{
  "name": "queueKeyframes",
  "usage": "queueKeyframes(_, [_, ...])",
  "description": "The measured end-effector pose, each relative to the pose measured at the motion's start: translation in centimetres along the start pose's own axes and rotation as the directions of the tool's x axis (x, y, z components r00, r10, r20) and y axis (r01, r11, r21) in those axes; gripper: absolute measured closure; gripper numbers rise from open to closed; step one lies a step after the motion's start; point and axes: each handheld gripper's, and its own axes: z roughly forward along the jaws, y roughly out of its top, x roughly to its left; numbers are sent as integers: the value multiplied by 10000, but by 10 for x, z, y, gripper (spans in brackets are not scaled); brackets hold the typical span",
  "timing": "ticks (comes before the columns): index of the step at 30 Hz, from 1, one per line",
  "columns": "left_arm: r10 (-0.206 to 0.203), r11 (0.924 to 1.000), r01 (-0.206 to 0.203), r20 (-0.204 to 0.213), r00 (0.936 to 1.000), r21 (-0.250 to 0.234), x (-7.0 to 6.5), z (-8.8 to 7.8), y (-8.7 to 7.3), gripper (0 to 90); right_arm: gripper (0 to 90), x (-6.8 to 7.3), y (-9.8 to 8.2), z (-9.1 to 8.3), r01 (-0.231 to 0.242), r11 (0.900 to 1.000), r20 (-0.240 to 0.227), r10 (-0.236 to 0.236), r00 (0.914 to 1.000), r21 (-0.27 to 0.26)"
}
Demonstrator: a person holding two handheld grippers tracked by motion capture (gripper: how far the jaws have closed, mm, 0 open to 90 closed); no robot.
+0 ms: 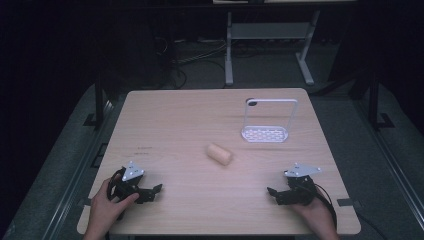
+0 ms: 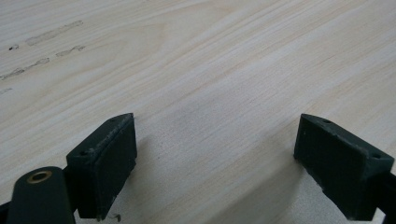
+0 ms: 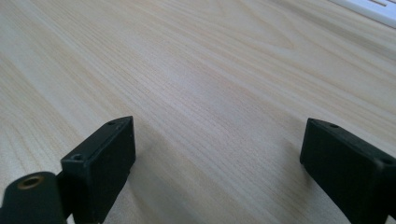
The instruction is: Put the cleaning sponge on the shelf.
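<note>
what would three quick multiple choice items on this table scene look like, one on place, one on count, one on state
1. Where does the beige roll lie?
A. near the table's middle
B. inside the white rack
C. between the left gripper's jaws

2. How many things lie on the table besides the grippers?
A. one
B. two
C. four

3. How do the right gripper's jaws stand?
A. shut on the roll
B. shut, empty
C. open, empty

Answers: 1 A, it lies on bare wood apart from the white rack. 2 B, roll and rack. 3 C, bare wood shows between them.
</note>
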Motion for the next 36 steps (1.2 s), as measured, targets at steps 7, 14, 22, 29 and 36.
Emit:
queueKeyframes(7, [3,10000,-3,6,10000,9,0,0,0,126,99,0,0,0,-33,10000,20,33,10000,-18])
queueKeyframes(14, [-5,10000,5,2,10000,2,0,0,0,126,97,0,0,0,19,10000,-50,-19,10000,-16])
queueKeyframes(22, [-14,10000,14,12,10000,2,0,0,0,127,97,-3,4,2,-19,10000,-180,20,9998,17])
queueKeyframes(29, [-9,10000,9,6,10000,11,0,0,0,127,98,1,11,2,63,9999,-242,-66,9997,-144])
queueKeyframes(36, [-7,10000,7,7,10000,8,0,0,0,126,98,0,20,2,89,9994,-336,-100,9994,-326])
